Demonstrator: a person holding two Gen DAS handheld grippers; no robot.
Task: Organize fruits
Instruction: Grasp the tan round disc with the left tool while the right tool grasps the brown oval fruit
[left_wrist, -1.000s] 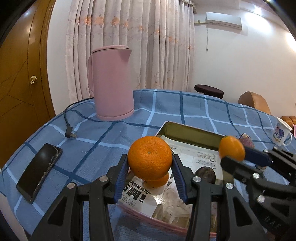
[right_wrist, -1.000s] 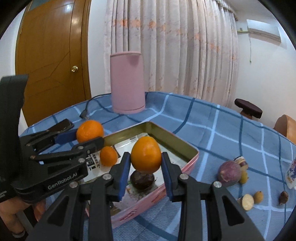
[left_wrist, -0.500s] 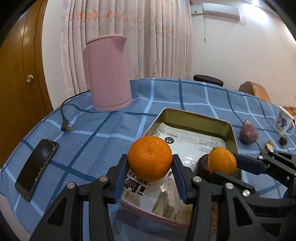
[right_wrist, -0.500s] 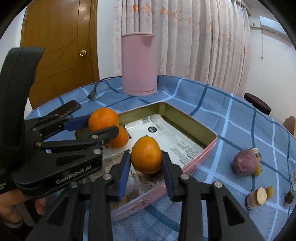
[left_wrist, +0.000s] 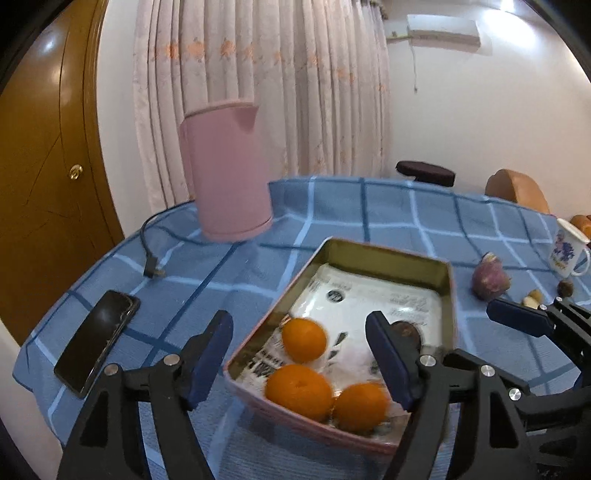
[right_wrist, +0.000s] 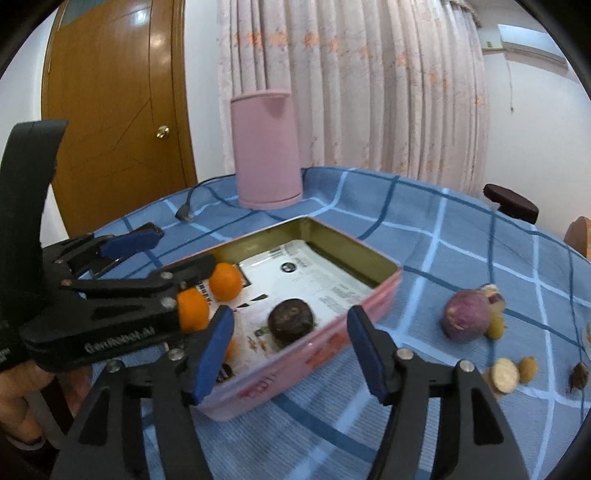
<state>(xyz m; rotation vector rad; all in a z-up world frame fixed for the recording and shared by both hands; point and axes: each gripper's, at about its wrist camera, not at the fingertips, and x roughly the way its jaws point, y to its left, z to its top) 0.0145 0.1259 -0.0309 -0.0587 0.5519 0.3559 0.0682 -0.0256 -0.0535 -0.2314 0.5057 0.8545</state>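
Observation:
A pink metal tray (left_wrist: 388, 254) lined with printed paper sits on the blue checked tablecloth. Three oranges lie in its near end: one (left_wrist: 304, 339) further in, one (left_wrist: 298, 392) at the near rim, one (left_wrist: 361, 406) beside it. A dark round fruit (right_wrist: 291, 320) lies in the tray too. My left gripper (left_wrist: 299, 362) is open and empty above the tray's near end. My right gripper (right_wrist: 290, 350) is open and empty over the tray's (right_wrist: 354, 295) near side. The left gripper (right_wrist: 155, 258) shows at the left of the right wrist view.
A pink kettle (left_wrist: 227, 173) stands behind the tray, its cable and plug (left_wrist: 153, 271) to the left. A black phone (left_wrist: 98, 339) lies near the left table edge. A purple fruit (right_wrist: 466, 318), small fruit pieces (right_wrist: 504, 373) and a mug (left_wrist: 567, 253) are to the right.
Both grippers have opened and let go of their oranges, which now lie in the tray's near end. Both grippers have drawn back and up a little.

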